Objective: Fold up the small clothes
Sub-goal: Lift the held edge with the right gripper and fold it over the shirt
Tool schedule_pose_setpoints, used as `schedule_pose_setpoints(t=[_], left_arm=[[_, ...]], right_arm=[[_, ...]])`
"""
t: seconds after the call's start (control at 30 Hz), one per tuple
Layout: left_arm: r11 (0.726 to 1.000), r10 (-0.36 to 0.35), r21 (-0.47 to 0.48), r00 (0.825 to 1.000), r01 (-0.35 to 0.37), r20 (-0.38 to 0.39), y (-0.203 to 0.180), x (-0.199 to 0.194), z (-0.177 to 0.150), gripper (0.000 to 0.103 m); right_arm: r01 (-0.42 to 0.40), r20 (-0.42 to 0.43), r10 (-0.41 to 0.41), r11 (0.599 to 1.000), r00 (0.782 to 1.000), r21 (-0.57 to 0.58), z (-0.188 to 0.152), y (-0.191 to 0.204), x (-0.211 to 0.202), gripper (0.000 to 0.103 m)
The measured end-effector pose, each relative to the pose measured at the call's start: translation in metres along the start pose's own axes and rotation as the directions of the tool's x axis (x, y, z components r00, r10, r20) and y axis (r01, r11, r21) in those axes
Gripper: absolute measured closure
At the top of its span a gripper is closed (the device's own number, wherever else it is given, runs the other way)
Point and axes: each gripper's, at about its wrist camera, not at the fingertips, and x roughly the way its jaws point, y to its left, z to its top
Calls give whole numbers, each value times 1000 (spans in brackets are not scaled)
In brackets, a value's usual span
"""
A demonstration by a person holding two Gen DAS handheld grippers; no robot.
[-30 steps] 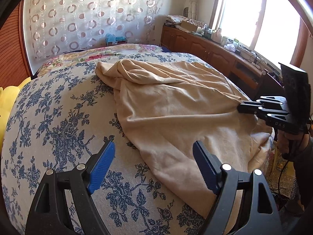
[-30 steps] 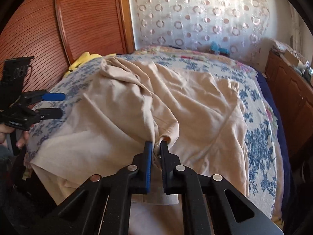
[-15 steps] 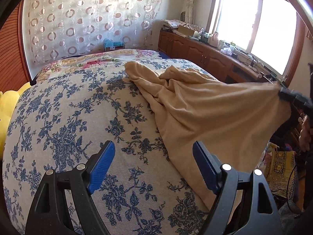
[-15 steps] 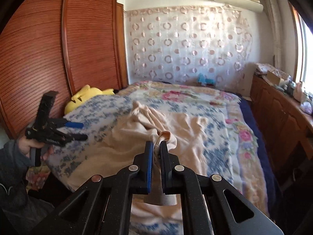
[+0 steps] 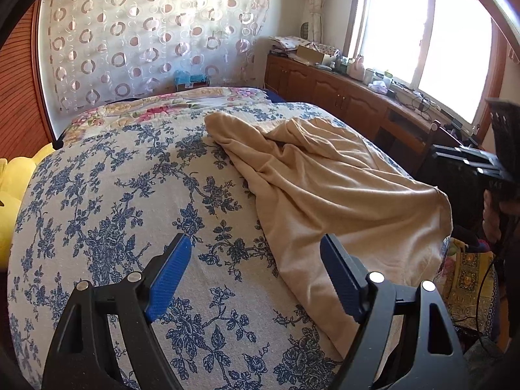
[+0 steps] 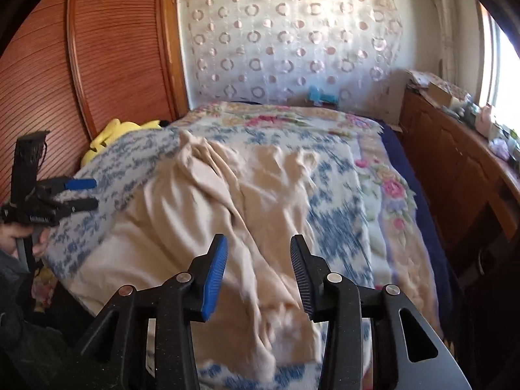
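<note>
On the bedspread, beige garment lies rumpled, lengthwise toward the curtain.

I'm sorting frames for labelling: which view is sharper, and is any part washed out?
Left wrist view: sharp, though the window is blown out white. Right wrist view: motion-blurred across the beige garment and floral bedspread, window glare at its right edge.
</note>
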Motion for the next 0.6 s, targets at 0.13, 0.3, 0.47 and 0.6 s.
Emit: schedule_pose_setpoints(t=[0.13,0.3,0.47,0.6], left_arm=[[1000,23,7,999,-23,30,-1,-7,2,21],[999,33,-1,998,-33,49,3,-14,2,21],[999,37,-10,998,-36,47,7,-14,-1,21],[999,37,-17,998,-36,44,10,-13,-3,21]], right_arm=[[-96,-15,96,995,995,-22,38,19,36,61],[-187,-103,185,982,977,-1,76,40,96,61],[-224,-202,223,974,954,20,97,56,154,61],[-193,-272,180,981,945,-23,108,64,189,73]])
